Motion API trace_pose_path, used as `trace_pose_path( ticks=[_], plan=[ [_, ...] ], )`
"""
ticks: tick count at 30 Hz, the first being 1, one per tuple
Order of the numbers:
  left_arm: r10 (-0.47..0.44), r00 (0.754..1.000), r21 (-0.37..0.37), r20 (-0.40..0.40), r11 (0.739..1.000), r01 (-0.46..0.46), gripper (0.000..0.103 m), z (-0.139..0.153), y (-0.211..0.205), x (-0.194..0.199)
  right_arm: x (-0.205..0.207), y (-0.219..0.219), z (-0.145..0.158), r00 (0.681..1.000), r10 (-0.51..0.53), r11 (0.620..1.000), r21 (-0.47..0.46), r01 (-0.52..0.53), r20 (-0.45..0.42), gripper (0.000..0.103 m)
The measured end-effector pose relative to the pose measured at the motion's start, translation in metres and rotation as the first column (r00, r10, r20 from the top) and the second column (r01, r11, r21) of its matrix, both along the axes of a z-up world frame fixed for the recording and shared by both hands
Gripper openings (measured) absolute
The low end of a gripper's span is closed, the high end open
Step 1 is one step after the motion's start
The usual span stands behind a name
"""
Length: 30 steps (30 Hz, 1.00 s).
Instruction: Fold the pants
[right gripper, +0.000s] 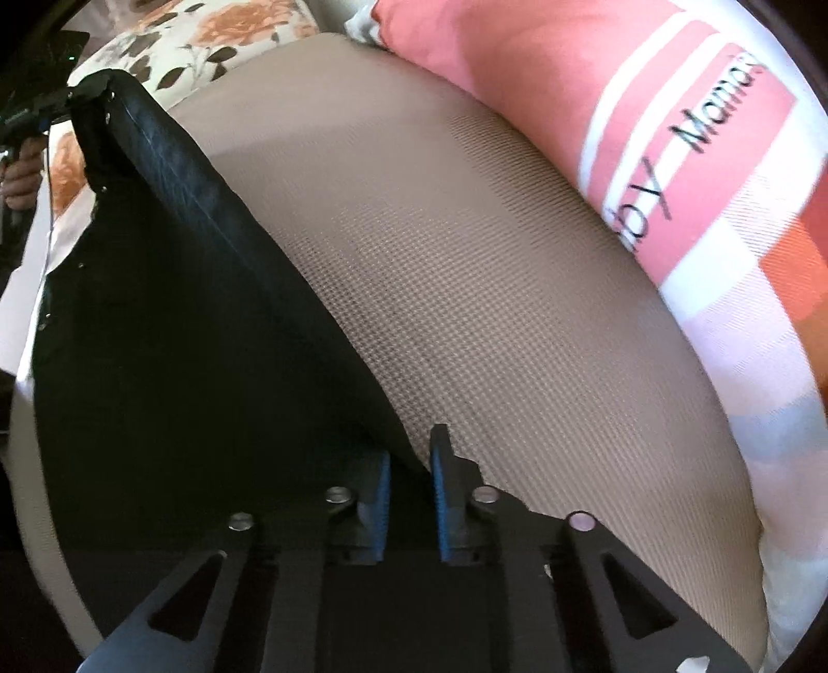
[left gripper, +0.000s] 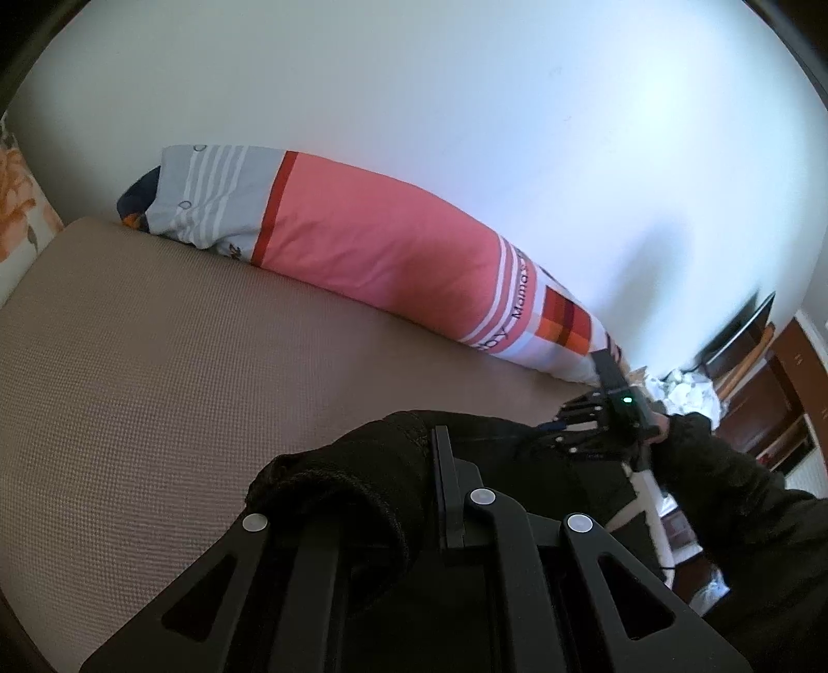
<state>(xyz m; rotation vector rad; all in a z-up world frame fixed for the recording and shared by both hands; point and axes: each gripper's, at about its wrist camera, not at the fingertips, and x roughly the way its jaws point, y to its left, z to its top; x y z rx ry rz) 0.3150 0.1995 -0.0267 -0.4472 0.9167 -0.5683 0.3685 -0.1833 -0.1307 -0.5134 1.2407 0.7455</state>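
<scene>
While the black fleece pants (right gripper: 171, 331) hang stretched between the two tools, they cover the seven-to-nine o'clock part of the right wrist view, their taut upper edge running from eleven o'clock down to the centre bottom. At that lower end the right gripper (right gripper: 411, 497) has its blue-padded fingers (right gripper: 446, 512) drawn close together with a corner of the dark cloth pinched between them. At the far end, near eleven o'clock, the left gripper (right gripper: 77, 98) clamps the other corner, a hand (right gripper: 20, 176) on its handle just below it.

From the left wrist view the same pants (left gripper: 362, 486) bunch as a thick rolled hem at six o'clock, and the left gripper (left gripper: 440, 497) is closed on that fold; one black finger (left gripper: 447, 492) stands up against the cloth, though its partner is buried in fabric and hard to make out. Out at three o'clock the right gripper (left gripper: 585, 414) shows with a green light on its body, a dark sleeve (left gripper: 724, 492) behind it.

Under the garment lies a beige waffle-textured bed cover (right gripper: 466, 310), bare from the centre out to five o'clock. Along its far edge, from ten toward three o'clock in the left view, rests a long coral-pink bolster pillow with white stripes and printed lettering (left gripper: 383, 243), against a pale wall (left gripper: 466, 103). A cream fabric with orange roses (right gripper: 217, 31) sits at twelve o'clock in the right view, beyond the cover.
</scene>
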Motion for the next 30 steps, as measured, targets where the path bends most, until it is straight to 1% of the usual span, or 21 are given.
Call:
trace_pose_path(
  ticks=[4, 7, 8, 10, 13, 16, 19, 20, 22, 23, 24, 27, 28, 29, 30],
  plan=[
    [0.016, 1.0, 0.017, -0.023, 1.0, -0.016, 0.01, -0.004, 0.004, 0.003, -0.017, -0.002, 0.017, 0.992, -0.066, 0.998, -0.014, 0.068, 0.103, 0.008],
    [0.016, 1.0, 0.038, -0.021, 0.999, -0.016, 0.01, -0.001, 0.006, -0.001, -0.039, -0.004, 0.037, 0.972, -0.126, 0.991, -0.011, 0.131, 0.199, 0.008],
    [0.016, 1.0, 0.044, -0.015, 0.999, -0.015, 0.01, 0.002, 0.006, -0.004, -0.043, -0.008, 0.042, 0.967, -0.139, 0.99, -0.005, 0.143, 0.212, 0.008],
    [0.008, 1.0, 0.05, -0.011, 0.999, -0.007, 0.01, 0.008, 0.007, -0.011, -0.064, -0.008, 0.056, 0.948, -0.173, 0.984, 0.002, 0.179, 0.267, 0.007],
    [-0.004, 1.0, 0.05, 0.006, 0.999, 0.003, 0.01, 0.017, 0.009, -0.024, -0.093, -0.01, 0.074, 0.924, -0.216, 0.976, 0.032, 0.217, 0.314, 0.007],
    [-0.029, 0.999, 0.046, 0.017, 0.999, 0.028, 0.01, 0.026, 0.011, -0.043, -0.129, -0.008, 0.088, 0.913, -0.228, 0.973, 0.05, 0.225, 0.338, 0.007],
    [-0.056, 0.998, 0.046, 0.024, 0.997, 0.054, 0.01, 0.032, 0.014, -0.067, -0.165, -0.009, 0.099, 0.918, -0.229, 0.973, 0.067, 0.219, 0.323, 0.007],
    [-0.066, 0.998, 0.049, 0.024, 0.997, 0.065, 0.01, 0.033, 0.015, -0.079, -0.172, -0.004, 0.097, 0.92, -0.229, 0.973, 0.071, 0.218, 0.316, 0.007],
    [-0.08, 0.997, 0.046, 0.007, 0.996, 0.079, 0.01, 0.033, 0.017, -0.096, -0.196, 0.001, 0.1, 0.927, -0.221, 0.975, 0.071, 0.209, 0.304, 0.006],
    [-0.091, 0.996, 0.051, 0.004, 0.995, 0.091, 0.01, 0.032, 0.018, -0.106, -0.207, 0.002, 0.101, 0.929, -0.223, 0.975, 0.078, 0.209, 0.294, 0.006],
    [-0.103, 0.995, 0.059, -0.003, 0.993, 0.103, 0.011, 0.03, 0.019, -0.117, -0.221, 0.002, 0.1, 0.936, -0.232, 0.972, 0.097, 0.214, 0.265, 0.006],
    [-0.138, 0.989, 0.074, -0.046, 0.987, 0.141, 0.011, 0.019, 0.023, -0.148, -0.251, -0.001, 0.093, 0.948, -0.244, 0.966, 0.137, 0.22, 0.203, 0.005],
    [-0.151, 0.986, 0.078, -0.068, 0.985, 0.156, 0.012, 0.013, 0.024, -0.157, -0.26, 0.0, 0.09, 0.952, -0.242, 0.966, 0.138, 0.218, 0.186, 0.005],
    [-0.172, 0.979, 0.093, -0.11, 0.979, 0.182, 0.012, 0.003, 0.024, -0.168, -0.267, 0.001, 0.083, 0.957, -0.24, 0.966, 0.133, 0.219, 0.164, 0.005],
    [-0.183, 0.974, 0.105, -0.132, 0.975, 0.197, 0.012, -0.004, 0.024, -0.175, -0.274, 0.002, 0.073, 0.962, -0.237, 0.967, 0.128, 0.22, 0.139, 0.005]
  ],
)
